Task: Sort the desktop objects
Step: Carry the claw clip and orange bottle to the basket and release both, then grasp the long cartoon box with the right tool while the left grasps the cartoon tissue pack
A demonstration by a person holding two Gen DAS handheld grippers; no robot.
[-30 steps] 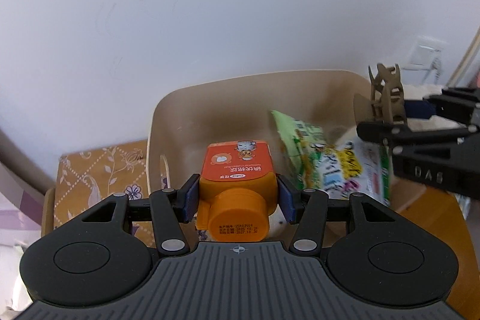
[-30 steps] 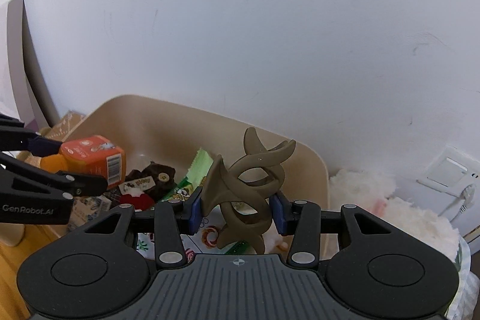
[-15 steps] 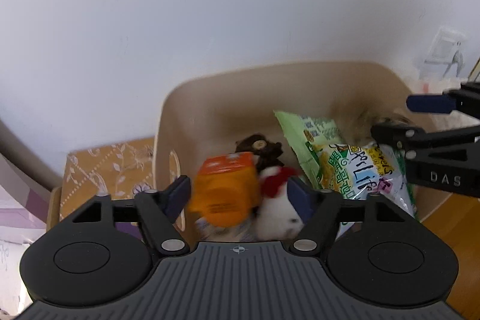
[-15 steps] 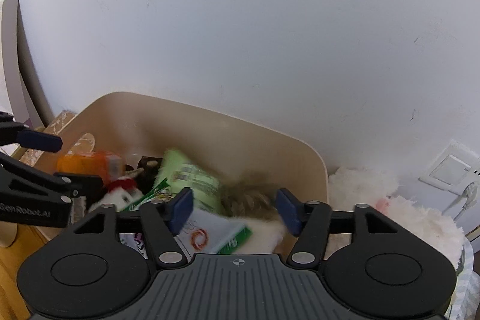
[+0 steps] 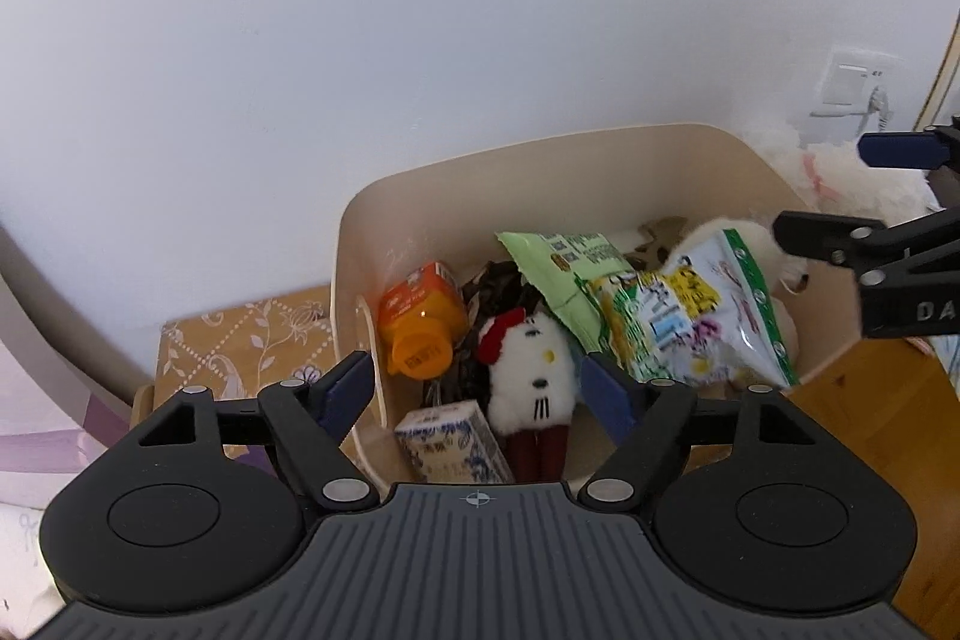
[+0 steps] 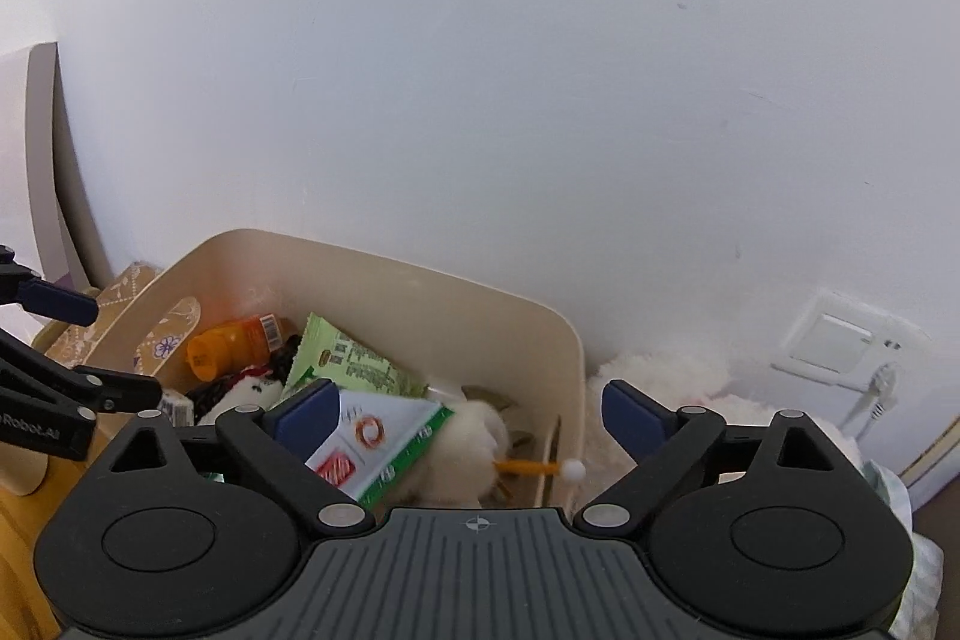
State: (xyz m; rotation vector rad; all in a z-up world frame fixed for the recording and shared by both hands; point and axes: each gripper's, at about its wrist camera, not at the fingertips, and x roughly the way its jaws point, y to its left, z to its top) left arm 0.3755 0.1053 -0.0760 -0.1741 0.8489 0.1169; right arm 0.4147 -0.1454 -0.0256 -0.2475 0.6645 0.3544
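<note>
- Orange bottle (image 5: 420,319) lies on its side in the beige bin (image 5: 600,160), by the left wall, and touches the dark wrapper next to it.
- Your left gripper (image 5: 474,388) is spread wide with nothing in it, and hangs over the near edge of the bin.
- Your right gripper (image 6: 468,412) is spread wide too and holds nothing. It hangs over the right side of the bin.
- The bin looks full. I think the green snack bag (image 5: 564,280) and the colorful snack bag (image 5: 690,316) could slide or pop out if you bump the pile, because they lean on the other things.
- If you pull your left gripper back low, a finger (image 5: 345,391) could catch the bin wall and tip it.
- Only the left view shows the white plush cat (image 5: 531,370) with its red bow and the blue and white box (image 5: 450,439) in front of it.
- Only the right view shows the orange stick with a white ball (image 6: 540,468) and the fluffy white toy (image 6: 468,442) it pokes out of. The brown hair clip (image 6: 486,396) shows more clearly there.
</note>
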